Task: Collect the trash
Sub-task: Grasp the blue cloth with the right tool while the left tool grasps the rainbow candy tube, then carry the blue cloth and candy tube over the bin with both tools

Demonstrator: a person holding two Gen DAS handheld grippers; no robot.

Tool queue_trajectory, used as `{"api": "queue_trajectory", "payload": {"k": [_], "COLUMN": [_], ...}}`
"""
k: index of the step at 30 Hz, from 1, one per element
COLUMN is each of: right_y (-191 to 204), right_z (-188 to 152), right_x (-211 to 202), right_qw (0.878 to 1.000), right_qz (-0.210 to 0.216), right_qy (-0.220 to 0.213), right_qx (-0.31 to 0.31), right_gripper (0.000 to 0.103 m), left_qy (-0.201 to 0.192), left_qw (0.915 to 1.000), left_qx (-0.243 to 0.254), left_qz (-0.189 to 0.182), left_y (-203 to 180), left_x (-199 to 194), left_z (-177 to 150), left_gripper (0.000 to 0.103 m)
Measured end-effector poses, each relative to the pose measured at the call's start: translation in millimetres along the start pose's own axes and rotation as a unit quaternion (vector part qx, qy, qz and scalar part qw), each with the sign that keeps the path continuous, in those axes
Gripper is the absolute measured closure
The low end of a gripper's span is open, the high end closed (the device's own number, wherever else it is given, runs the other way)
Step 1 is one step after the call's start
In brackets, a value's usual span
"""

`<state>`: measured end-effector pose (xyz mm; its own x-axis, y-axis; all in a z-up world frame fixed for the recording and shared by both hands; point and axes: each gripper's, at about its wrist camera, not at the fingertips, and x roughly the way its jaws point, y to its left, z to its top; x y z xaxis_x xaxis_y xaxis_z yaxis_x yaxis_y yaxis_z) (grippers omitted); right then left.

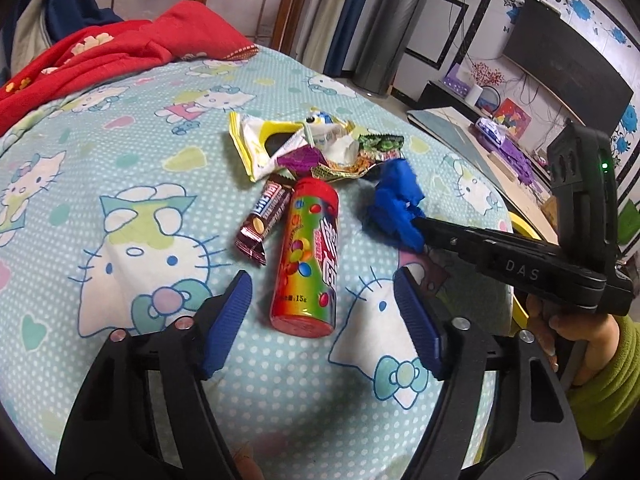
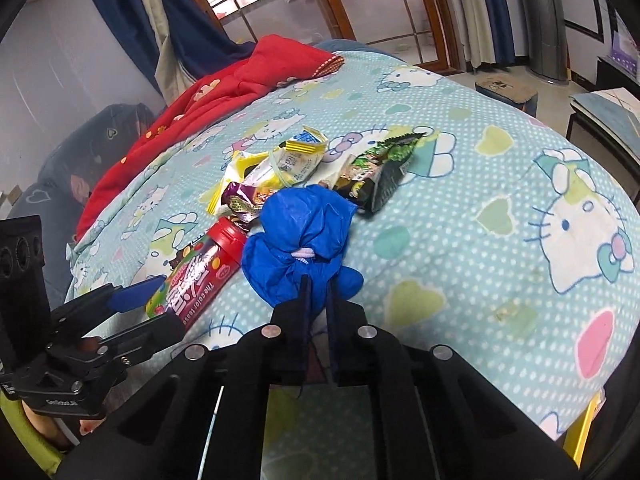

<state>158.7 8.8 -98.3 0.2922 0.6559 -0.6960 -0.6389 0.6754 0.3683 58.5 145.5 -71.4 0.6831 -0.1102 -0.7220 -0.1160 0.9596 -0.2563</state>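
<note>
Two claws work the bed (image 1: 120,128): my right claw (image 2: 316,280) pinches the soft blue bag (image 2: 300,236) beside the candy tube (image 1: 306,256), a light, stiff, slippery thing my wide-open left claw (image 1: 322,304) should grip mid-body.

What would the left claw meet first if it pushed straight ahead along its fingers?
Probably the candy tube, lying lengthwise between the open left claw fingers, its near end already about level with the fingertips. The wrapper pile lies beyond. Depth is uncertain.
</note>
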Motion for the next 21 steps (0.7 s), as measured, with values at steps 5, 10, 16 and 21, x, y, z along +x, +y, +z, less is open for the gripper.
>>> {"api": "queue_trajectory", "payload": {"k": [5,10,16,21], "right_y": [-2.4,-5.0,-5.6,-5.4], "right_z": [-6.7,-12.9,-14.9,-15.9], "right_x": [-9.0,-17.7,-30.9,-42.6], "right_qw": [1.0,1.0,1.0,0.999], "right_qz": [-0.006,-0.008,-0.009,-0.016], "right_qy": [-0.006,-0.011,-0.023,-0.038], "right_qx": [0.003,0.007,0.008,0.006], "right_gripper": [0.098,0.098,0.099,0.1], "left_qy": [0.014,0.02,0.023,0.022], "left_qw": [0.9999,0.9997,0.9995,0.9996], "left_qx": [0.005,0.008,0.007,0.011], "left_qz": [0.005,0.012,0.019,0.015], "left_y": [-2.1,-3.7,-2.7,-4.8], "left_x": [5.1,6.9,7.6,6.7], "left_z": [-1.8,-2.8,-4.0,-4.1], "left_gripper": [0.049,0.061,0.078,0.079]}}
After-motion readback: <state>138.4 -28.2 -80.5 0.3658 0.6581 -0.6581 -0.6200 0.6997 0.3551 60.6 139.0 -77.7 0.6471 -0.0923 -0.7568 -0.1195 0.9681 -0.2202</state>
